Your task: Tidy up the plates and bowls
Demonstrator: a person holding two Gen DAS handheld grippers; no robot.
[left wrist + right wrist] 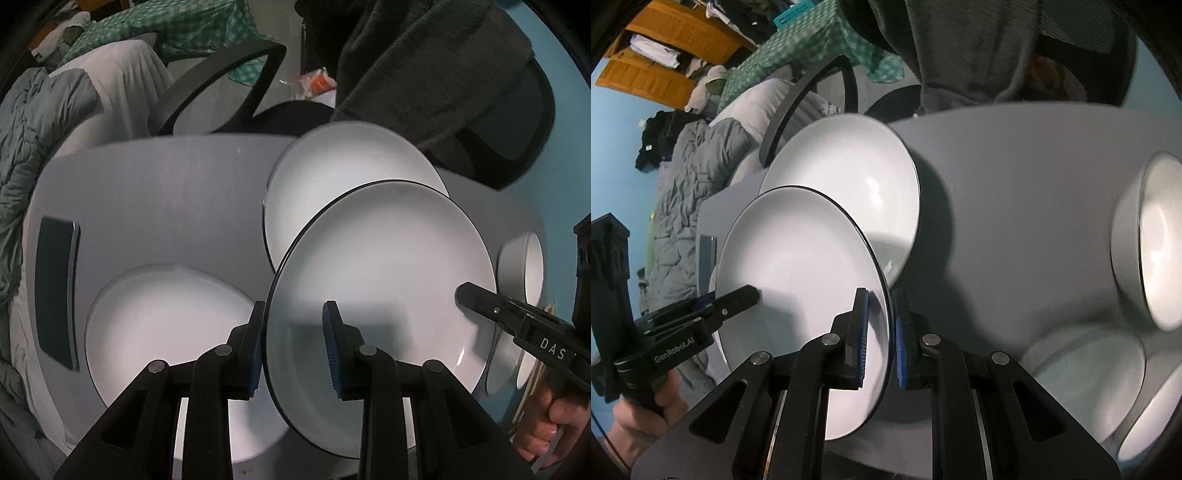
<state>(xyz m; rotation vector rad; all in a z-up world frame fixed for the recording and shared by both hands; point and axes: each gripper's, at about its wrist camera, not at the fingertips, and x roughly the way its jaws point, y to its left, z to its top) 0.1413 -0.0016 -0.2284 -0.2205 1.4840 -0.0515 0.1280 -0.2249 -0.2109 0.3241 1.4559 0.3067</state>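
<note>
Both grippers hold one white plate [388, 273] by opposite edges, lifted above the grey table [155, 192]. The left gripper [293, 350] is clamped on the plate's rim nearest it, and the right gripper [881, 334] pinches the far rim the same way. A second plate [332, 173] lies on the table just behind, a third [162, 317] below on the left, and bowls [1156, 240] stand off to the right.

Two readable markings, both white on black gripper bodies.
"DAS" on right gripper [458, 295]; "GenRobot.AI" on left gripper [753, 293], behind its fingers.
</note>
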